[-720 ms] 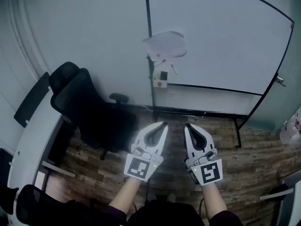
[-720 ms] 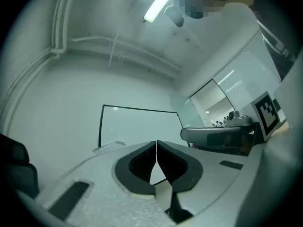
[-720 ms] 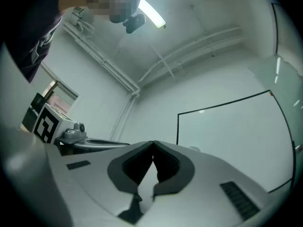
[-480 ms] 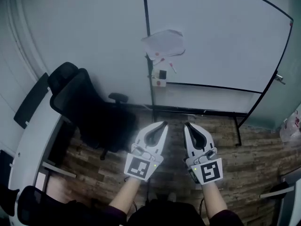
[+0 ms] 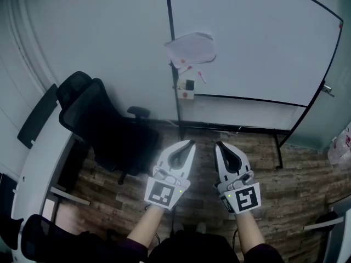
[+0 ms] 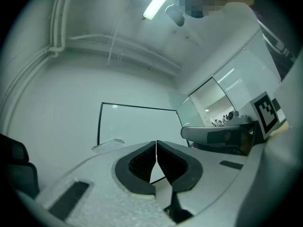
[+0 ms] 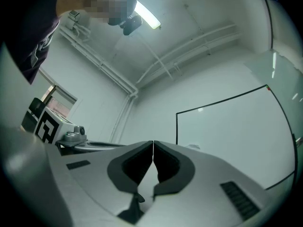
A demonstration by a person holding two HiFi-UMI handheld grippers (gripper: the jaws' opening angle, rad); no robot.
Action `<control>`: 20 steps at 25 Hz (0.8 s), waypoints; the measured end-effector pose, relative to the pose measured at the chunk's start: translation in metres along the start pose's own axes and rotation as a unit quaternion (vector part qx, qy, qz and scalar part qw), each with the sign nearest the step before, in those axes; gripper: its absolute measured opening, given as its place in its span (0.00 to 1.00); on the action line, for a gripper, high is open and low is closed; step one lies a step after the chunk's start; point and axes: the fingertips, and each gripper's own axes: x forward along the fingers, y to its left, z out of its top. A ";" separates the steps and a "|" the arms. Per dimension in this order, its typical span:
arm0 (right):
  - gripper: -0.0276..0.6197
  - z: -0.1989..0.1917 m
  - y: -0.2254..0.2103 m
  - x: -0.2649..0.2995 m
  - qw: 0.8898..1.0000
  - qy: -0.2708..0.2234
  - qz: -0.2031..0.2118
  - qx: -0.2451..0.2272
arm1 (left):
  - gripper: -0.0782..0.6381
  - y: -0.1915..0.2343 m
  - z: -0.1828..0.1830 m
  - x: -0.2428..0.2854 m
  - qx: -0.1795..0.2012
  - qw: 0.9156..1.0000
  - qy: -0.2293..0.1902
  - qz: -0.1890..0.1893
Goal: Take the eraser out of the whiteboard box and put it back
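Markings: each hand-held gripper carries a black-and-white square marker [image 5: 162, 193] on its near face; no brand or lettering can be read anywhere. The print on the whiteboard box is too small to make out; only a red spot shows on its front

Left hand-held gripper [image 5: 191, 143]: white moulded shell, dark ribbed pads, jaws pressed together with nothing between them. It is held low over the floor on a bare forearm, pointing away toward the whiteboard with the nose slightly raised

Right hand-held gripper [image 5: 218, 144]: same build, jaws likewise pressed together and empty. It sits just beside the left one, roughly parallel to it, nose slightly raised

Whiteboard box [image 5: 187, 96]: small white holder fixed at the lower left corner of the whiteboard [image 5: 258, 43], well apart from both grippers on the far side

Eraser [image 5: 190, 85]: small dark block standing in the top of the box; details too small to tell

Whiteboard: smooth pale panel in a thin black frame on a black stand, with a crumpled pale sheet [image 5: 192, 49] with red flecks stuck near its left edge

Office chair [image 5: 104, 125]: black, padded, on the left

Worktop [image 5: 34, 171]: white, curved edge, far left

Floor [image 5: 296, 185]: brown wood-pattern planks
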 end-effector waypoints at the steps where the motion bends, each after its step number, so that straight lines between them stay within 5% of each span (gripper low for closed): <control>1: 0.05 0.000 -0.001 -0.001 1.000 -0.001 0.001 0.001 | 0.12 -0.001 -0.001 0.001 0.000 1.000 0.003 0.001; 20: 0.05 -0.039 -0.067 -0.030 0.999 0.023 -0.014 0.033 | 0.12 -0.040 -0.041 0.051 -0.001 0.999 0.042 -0.004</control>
